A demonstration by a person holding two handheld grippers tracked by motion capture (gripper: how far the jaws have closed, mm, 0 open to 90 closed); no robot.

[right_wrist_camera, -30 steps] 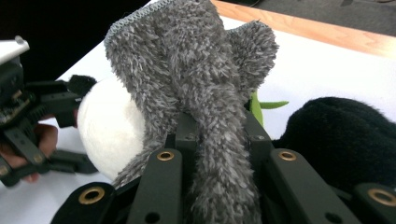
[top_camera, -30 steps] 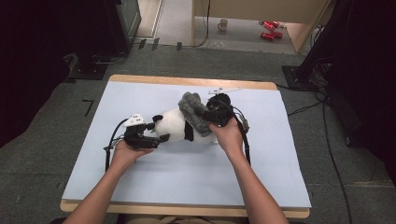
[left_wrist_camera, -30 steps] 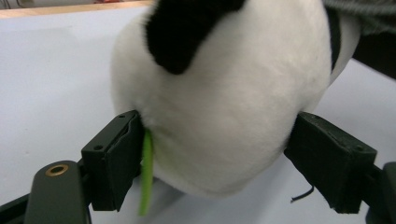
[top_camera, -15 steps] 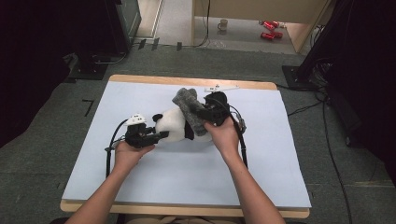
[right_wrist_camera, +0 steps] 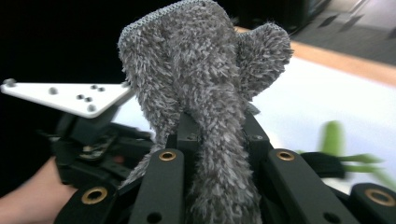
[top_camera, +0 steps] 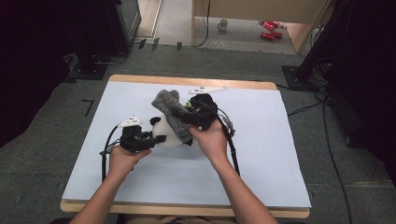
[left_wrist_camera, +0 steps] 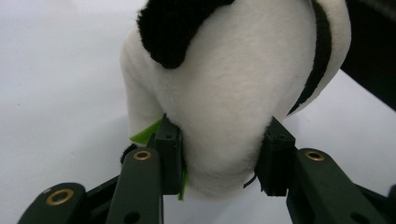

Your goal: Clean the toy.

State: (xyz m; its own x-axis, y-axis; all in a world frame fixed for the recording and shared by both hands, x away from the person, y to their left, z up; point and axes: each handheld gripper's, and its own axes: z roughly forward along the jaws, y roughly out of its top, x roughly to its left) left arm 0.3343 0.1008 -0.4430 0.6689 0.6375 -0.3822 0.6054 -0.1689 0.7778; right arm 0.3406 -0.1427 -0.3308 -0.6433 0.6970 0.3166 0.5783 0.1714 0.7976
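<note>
Left tongs (left_wrist_camera: 219, 158) pinch panda (left_wrist_camera: 233, 84); right tongs (right_wrist_camera: 217, 140) clamp grey sock (right_wrist_camera: 201, 79).

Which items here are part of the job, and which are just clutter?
In the job:
- panda plush toy, clamped by left gripper
- grey fuzzy sock, pinched by right gripper

Lying about:
- mug on the floor
- red cans on the floor

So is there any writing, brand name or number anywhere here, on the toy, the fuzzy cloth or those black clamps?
None can be read: the panda plush, grey fuzzy cloth and both grippers bear no legible text.
The red cans on the floor are too small to read.
</note>
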